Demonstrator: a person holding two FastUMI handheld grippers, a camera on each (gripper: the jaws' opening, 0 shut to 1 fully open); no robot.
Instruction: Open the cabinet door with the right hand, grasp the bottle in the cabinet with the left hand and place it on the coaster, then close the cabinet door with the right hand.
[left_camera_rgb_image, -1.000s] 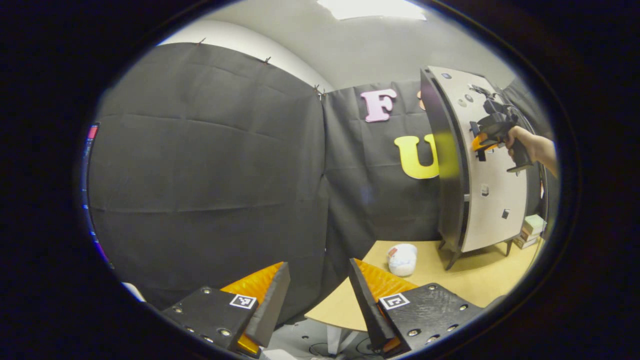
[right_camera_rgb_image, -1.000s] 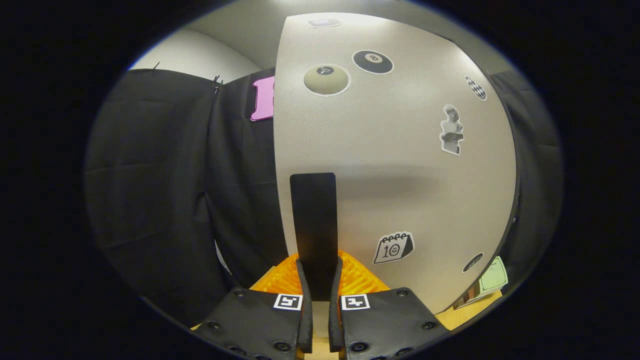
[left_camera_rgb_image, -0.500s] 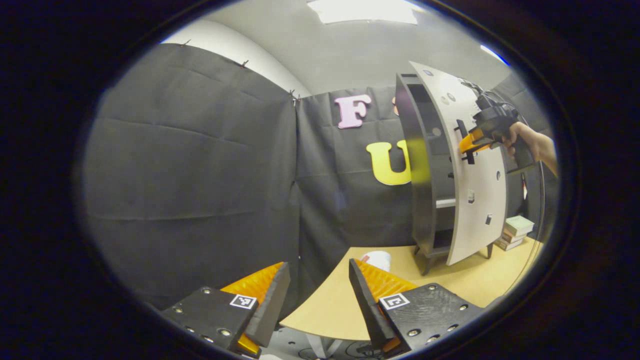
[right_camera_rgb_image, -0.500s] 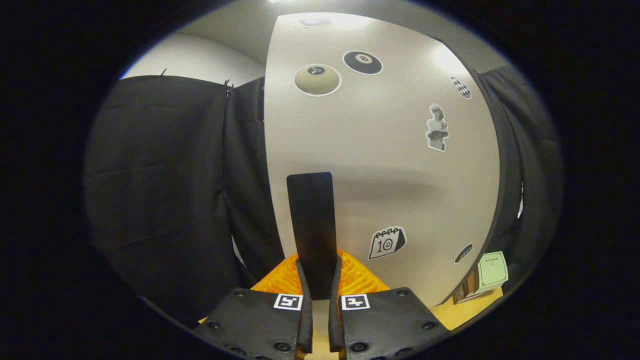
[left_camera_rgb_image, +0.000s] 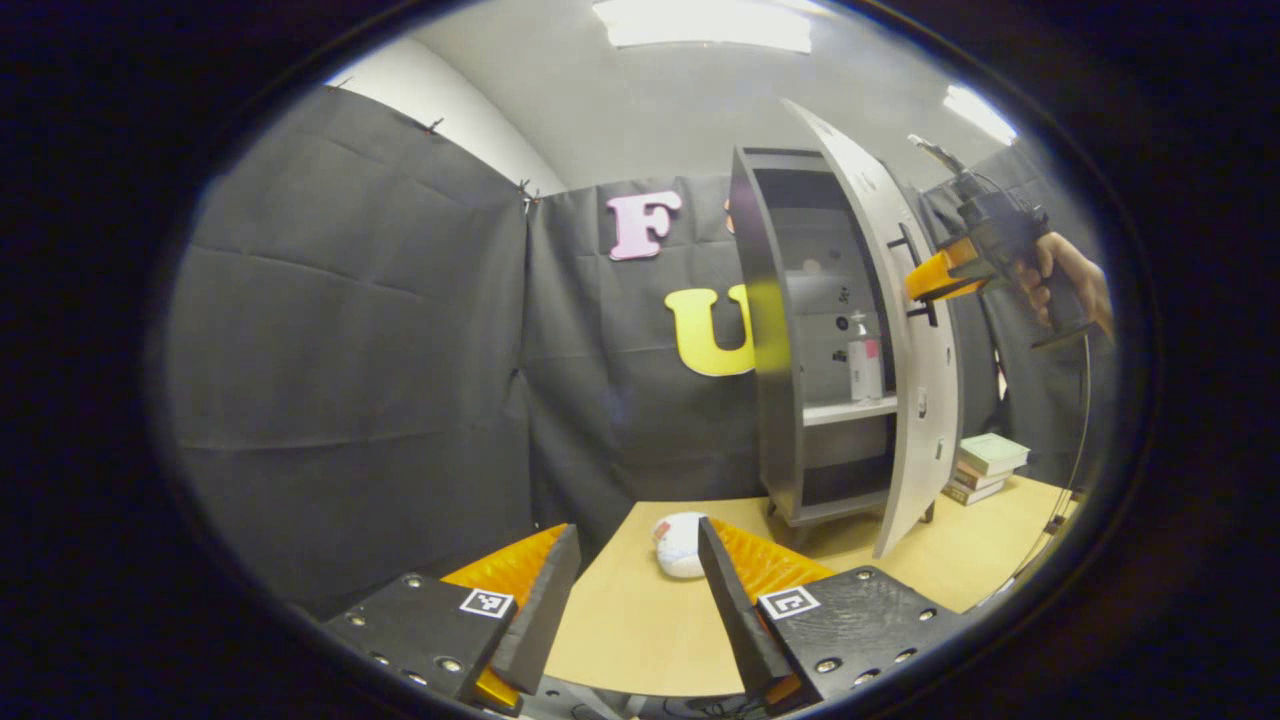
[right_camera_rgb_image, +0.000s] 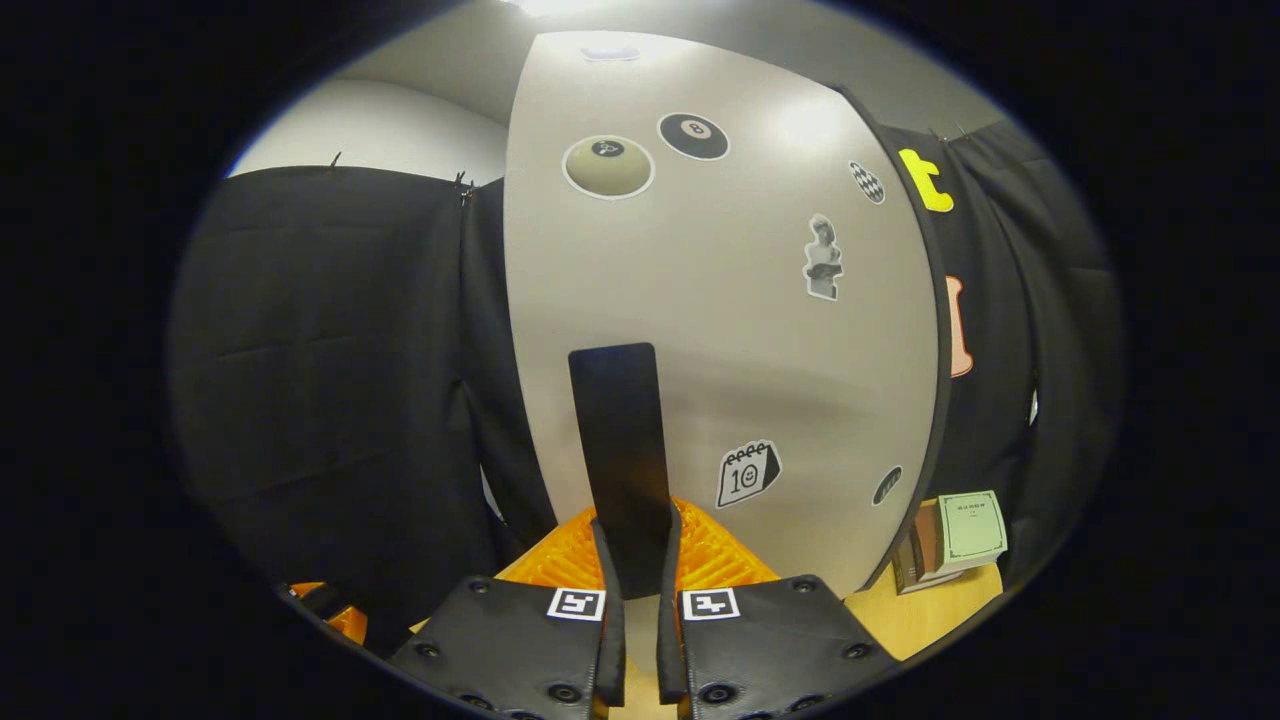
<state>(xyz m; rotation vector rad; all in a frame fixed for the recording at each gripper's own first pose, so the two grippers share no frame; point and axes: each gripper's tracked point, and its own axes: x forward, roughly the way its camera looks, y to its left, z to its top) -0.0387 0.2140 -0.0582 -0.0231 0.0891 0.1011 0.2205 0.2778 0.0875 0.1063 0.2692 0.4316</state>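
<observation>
Right tongs (right_camera_rgb_image: 632, 585) clamped on the flat black door handle (right_camera_rgb_image: 620, 450) of the pale grey cabinet door (right_camera_rgb_image: 740, 330); door stands swung wide on the dark grey cabinet (left_camera_rgb_image: 765, 340). Left tongs (left_camera_rgb_image: 630, 590) spread open, holding nothing, above the near edge of the light wooden counter (left_camera_rgb_image: 640, 630). White bottle with pink label (left_camera_rgb_image: 864, 362) upright on the cabinet's middle shelf. Round white coaster (left_camera_rgb_image: 678, 543) on the counter, just beyond the left tongs. Stacked books (left_camera_rgb_image: 985, 465) beside the cabinet.
</observation>
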